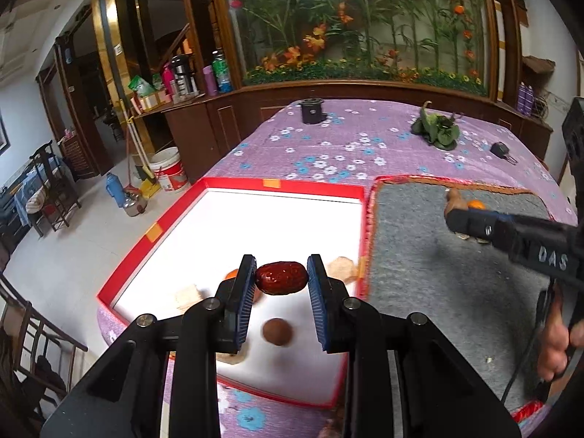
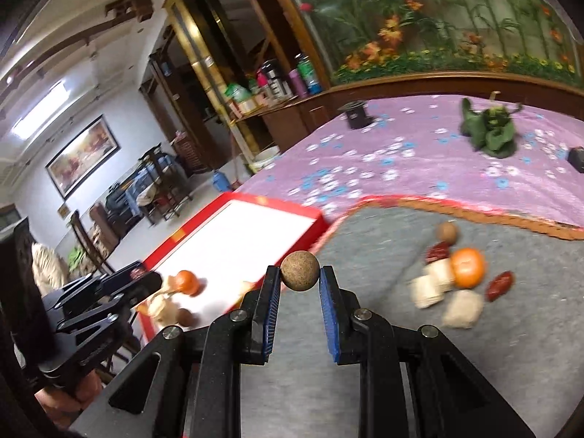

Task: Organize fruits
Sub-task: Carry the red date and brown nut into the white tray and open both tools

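Red date [image 1: 280,278] is clamped between the left gripper [image 1: 281,284] pads, long axis across them, above the white tray [image 1: 284,215]. Right gripper [image 2: 300,281] clamps a brown round fruit [image 2: 300,269] over the grey mat [image 2: 474,365], tray to its left.

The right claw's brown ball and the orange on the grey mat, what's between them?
In the right wrist view, only bare grey mat lies between the brown ball and the orange.

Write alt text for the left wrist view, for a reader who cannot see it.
The left gripper holds a glossy red date between its blue pads above a red-rimmed white tray that already holds a small brown round fruit. To the right, the right gripper reaches over a grey mat on a purple floral tablecloth.
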